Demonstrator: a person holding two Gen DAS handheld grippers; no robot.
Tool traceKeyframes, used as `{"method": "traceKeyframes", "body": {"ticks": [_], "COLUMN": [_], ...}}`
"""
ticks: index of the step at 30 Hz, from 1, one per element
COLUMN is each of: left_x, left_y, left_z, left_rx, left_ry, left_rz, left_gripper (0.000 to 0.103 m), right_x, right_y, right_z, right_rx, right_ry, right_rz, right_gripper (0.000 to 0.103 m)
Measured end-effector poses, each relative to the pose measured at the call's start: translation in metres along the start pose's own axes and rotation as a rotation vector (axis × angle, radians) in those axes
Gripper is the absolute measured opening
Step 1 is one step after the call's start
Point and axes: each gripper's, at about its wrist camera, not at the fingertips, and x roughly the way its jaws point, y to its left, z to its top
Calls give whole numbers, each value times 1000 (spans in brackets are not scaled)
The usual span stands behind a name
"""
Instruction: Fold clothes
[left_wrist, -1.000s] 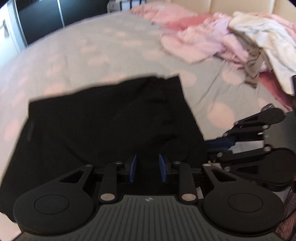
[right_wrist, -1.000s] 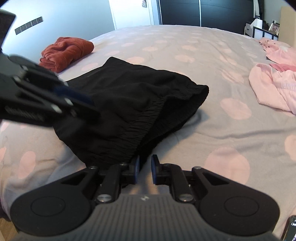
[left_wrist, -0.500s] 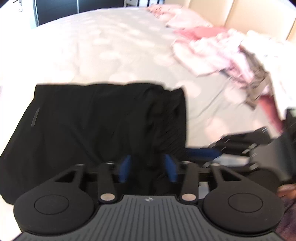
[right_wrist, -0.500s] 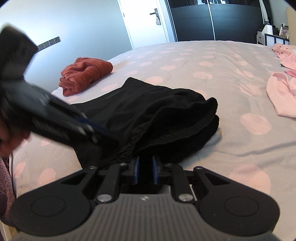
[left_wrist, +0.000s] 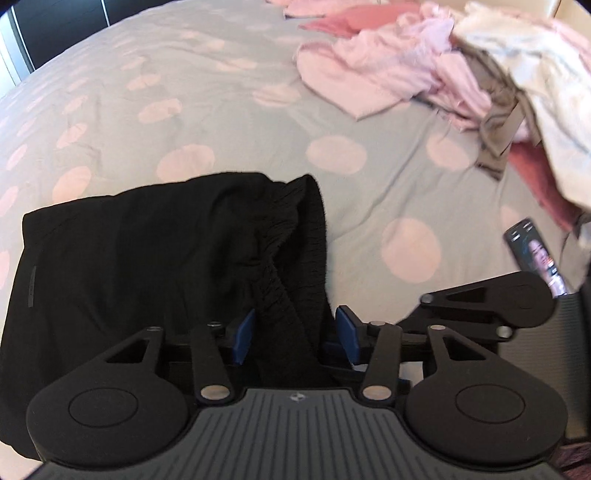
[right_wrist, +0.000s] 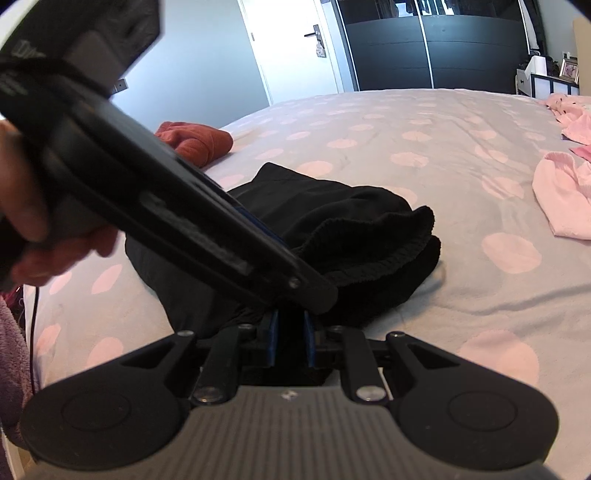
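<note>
Black shorts (left_wrist: 147, 266) lie on the spotted bed cover (left_wrist: 184, 92), their elastic waistband bunched and raised at the near corner. My left gripper (left_wrist: 294, 332) points steeply down over that corner. Its jaws are closing with the waistband strip between the blue pads (left_wrist: 242, 334), and a small gap shows on each side. My right gripper (right_wrist: 290, 332) is shut on the shorts (right_wrist: 351, 229) at the same corner, with black cloth between its narrow pads. In the right wrist view the left gripper's body (right_wrist: 166, 206) crosses from the upper left, held by a hand (right_wrist: 26, 218).
A heap of pink and white clothes (left_wrist: 443, 74) fills the bed's far right, with a phone (left_wrist: 535, 258) lying below it. A folded red garment (right_wrist: 195, 142) sits at the bed's far edge. More pink clothes (right_wrist: 565, 192) lie right. A dark wardrobe (right_wrist: 424, 48) stands behind.
My left gripper's jaws spread from narrow to wide and it moved over the raised waistband beside the right gripper. The right gripper tilted upward, still holding the shorts' corner, which bunched up.
</note>
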Motion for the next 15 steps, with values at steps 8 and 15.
{"method": "traceKeyframes", "body": {"ticks": [8, 15], "left_x": [13, -3], "left_y": [16, 58], "left_z": [3, -15], "left_rx": [-86, -311], "left_ry": [-26, -120], "left_rz": [-29, -137], "left_gripper": [14, 9], "right_x": [2, 5], "right_y": [-2, -25], "right_z": [3, 2], "right_rx": [-3, 132], "right_ry": [36, 67], "right_rz": [19, -2], "right_gripper": [12, 14]}}
